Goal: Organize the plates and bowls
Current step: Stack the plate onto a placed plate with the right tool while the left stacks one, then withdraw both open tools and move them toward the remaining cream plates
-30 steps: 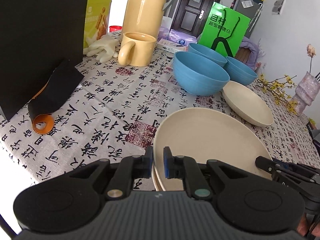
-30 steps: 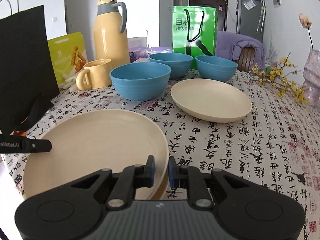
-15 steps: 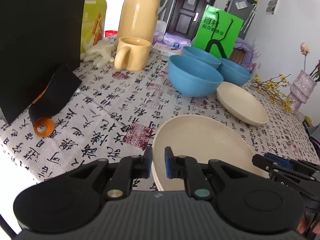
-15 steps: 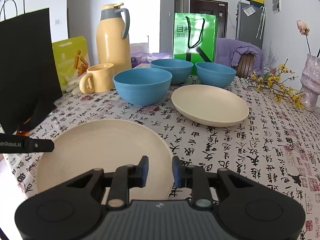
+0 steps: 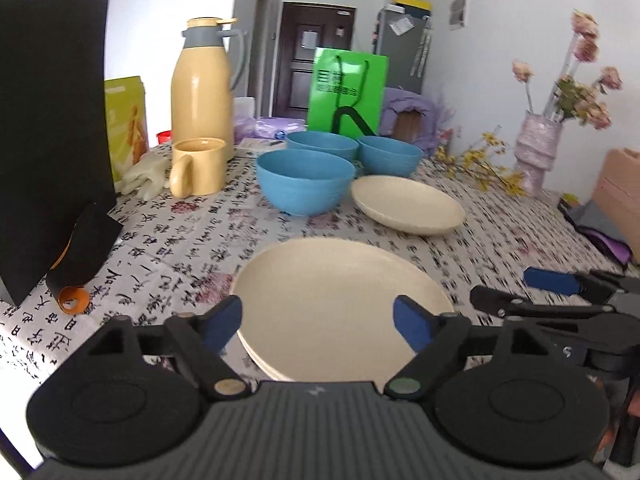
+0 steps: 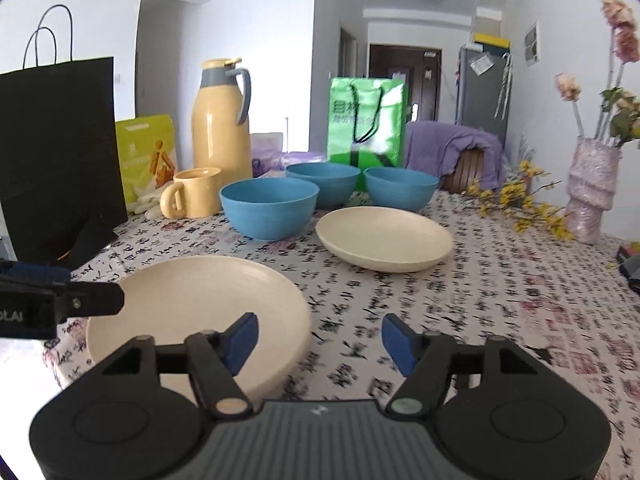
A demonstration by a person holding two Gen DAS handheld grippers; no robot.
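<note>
Calligraphy-print tablecloth (image 5: pixel 168 236): near cream plates (image 5: pixel 336 288) stacked; both grippers (image 5: pixel 318 320) (image 6: pixel 318 338) spread, empty; far cream plate (image 6: pixel 384 238), three blue bowls (image 6: pixel 270 208) unstacked.

Both wrist views low at the table's (image 5: pixel 168 236) near edge, facing its far edge; shared: stacked plates (image 5: pixel 336 300) (image 6: pixel 200 304), bowls (image 5: pixel 306 186) (image 6: pixel 270 208)

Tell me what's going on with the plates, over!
Left gripper and right gripper: jaws open, holding nothing. Stacked plates sit near. Lone plate farther off, by three blue bowls. Nothing blocking it.
</note>
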